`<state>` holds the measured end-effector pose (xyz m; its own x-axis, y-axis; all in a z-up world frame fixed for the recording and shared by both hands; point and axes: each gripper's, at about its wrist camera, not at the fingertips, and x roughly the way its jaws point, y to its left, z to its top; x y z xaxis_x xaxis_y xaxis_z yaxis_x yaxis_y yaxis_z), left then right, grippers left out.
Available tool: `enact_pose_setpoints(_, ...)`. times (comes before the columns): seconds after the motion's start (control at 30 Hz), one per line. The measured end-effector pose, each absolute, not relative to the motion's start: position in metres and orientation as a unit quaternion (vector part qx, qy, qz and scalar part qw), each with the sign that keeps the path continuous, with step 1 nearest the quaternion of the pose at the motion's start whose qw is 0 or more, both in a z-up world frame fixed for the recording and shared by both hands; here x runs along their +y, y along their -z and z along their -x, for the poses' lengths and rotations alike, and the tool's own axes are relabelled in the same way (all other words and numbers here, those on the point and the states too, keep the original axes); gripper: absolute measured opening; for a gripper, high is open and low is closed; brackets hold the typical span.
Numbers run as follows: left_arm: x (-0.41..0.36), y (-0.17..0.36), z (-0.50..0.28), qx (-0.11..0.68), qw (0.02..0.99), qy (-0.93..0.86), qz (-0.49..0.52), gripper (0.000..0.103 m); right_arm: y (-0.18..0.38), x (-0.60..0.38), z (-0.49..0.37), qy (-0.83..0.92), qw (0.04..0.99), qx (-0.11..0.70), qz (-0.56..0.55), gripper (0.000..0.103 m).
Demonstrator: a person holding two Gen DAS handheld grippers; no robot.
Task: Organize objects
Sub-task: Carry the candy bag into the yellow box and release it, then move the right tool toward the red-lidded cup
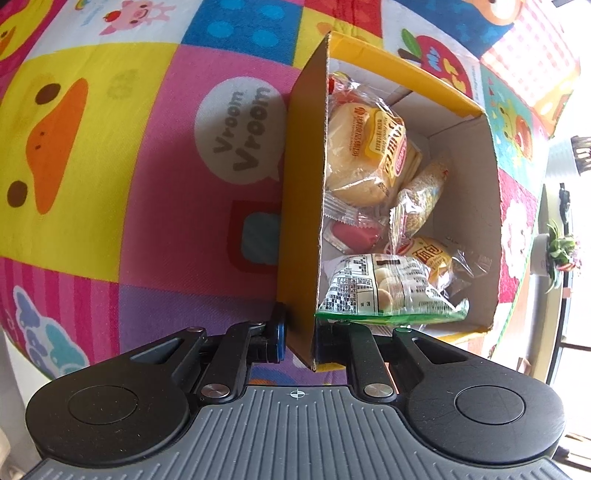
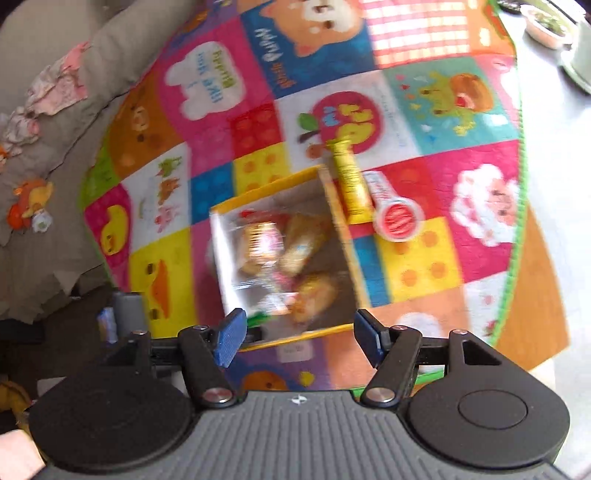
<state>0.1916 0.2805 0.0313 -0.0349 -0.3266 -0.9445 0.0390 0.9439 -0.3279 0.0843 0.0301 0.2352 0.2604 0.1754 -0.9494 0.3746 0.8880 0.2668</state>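
Observation:
A yellow cardboard box (image 1: 303,206) stands open on the colourful play mat (image 1: 110,147). Inside lie several wrapped snacks, among them a bread packet (image 1: 365,155) and a bag of small biscuits (image 1: 384,291). My left gripper (image 1: 299,341) is shut on the box's near wall, one pad outside and one inside. In the right wrist view the box (image 2: 345,236) appears blurred below my right gripper (image 2: 299,339), which hangs open above its near edge with nothing between the fingers. A yellow stick packet (image 2: 351,184) and a red-lidded round pack (image 2: 397,219) lie on the mat beside the box's far right wall.
A grey sofa (image 2: 55,129) with small toys borders the mat on the left. A potted plant (image 1: 557,254) and a bowl (image 2: 546,22) sit on the pale floor beyond the mat's green edge (image 2: 517,221). A person's hand (image 2: 14,454) shows at the bottom left.

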Motion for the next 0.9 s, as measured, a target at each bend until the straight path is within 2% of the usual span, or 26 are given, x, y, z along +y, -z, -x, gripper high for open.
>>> enact_pose_setpoints(0.33,0.268,-0.033,-0.210,0.712,0.688,0.081,0.119,0.015,-0.171,-0.054,-0.074,0.117,0.724,0.658,-0.170,0.065)
enact_pose_setpoints(0.67,0.246,-0.038,-0.210,0.723,0.686,0.060,0.056,0.011,-0.120,-0.067,-0.111,0.062,0.712,0.679,-0.166,0.065)
enact_pose_setpoints(0.9,0.238,-0.039,-0.211,0.724,0.687,0.036,0.048,0.011,-0.097,-0.071,-0.134,0.017,0.710,0.688,-0.150,0.068)
